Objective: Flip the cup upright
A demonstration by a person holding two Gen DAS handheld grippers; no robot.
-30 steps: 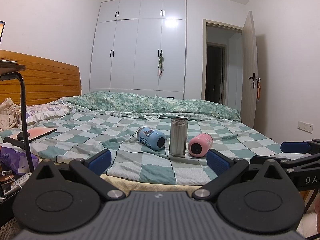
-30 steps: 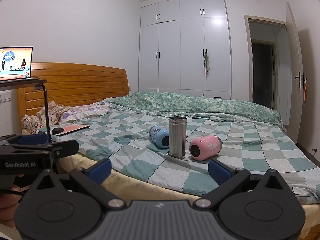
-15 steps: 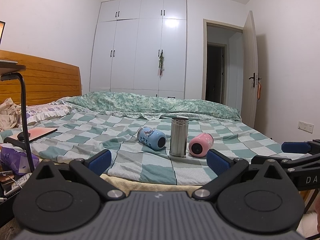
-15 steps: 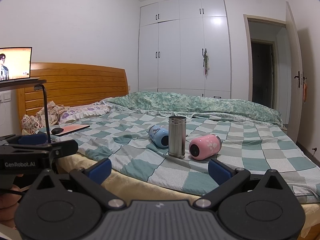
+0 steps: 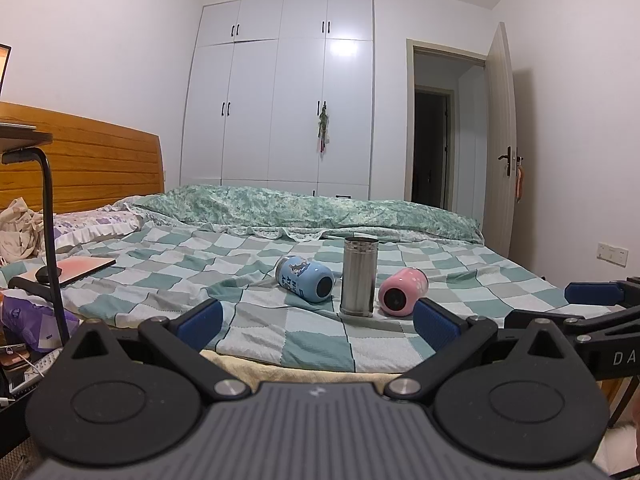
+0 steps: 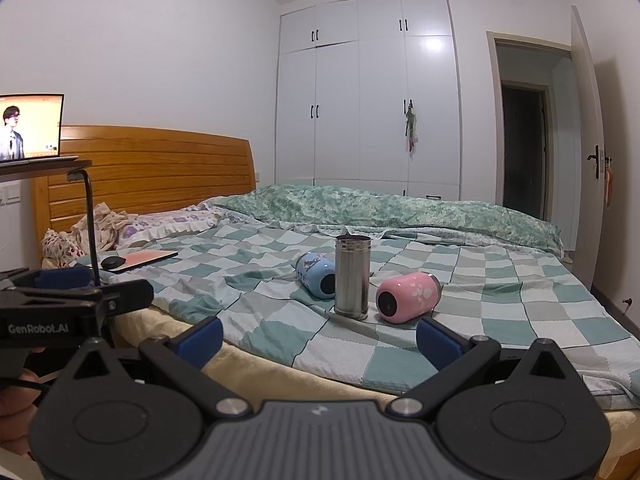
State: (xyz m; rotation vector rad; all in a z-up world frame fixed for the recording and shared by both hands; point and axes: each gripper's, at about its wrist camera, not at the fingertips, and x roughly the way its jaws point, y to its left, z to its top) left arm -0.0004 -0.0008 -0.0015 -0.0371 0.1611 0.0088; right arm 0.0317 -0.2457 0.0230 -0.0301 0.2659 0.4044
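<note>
Cups point(image 5: 306, 283) unmoved; both jaws stay spread, slightly nearer bed point(image 5: 160, 276).

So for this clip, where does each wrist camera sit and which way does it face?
Left wrist: behind the open left gripper, off the bed's edge, facing the wardrobe; the right gripper shows at right.
Right wrist: behind the open right gripper, same heading; the left gripper shows at left.
Shared: steel cup upright between blue cup and pink cup, both lying down.

bed point(image 5: 260, 280): carries three cups near its front edge;
steel cup point(image 5: 359, 276): upright, middle of the row;
printed cup point(image 5: 306, 279): on its side, at steel cup's 9 o'clock;
flowered cup point(image 5: 402, 291): on its side, at steel cup's 3 o'clock;
wardrobe point(image 5: 288, 100): behind the bed, 12 o'clock
</note>
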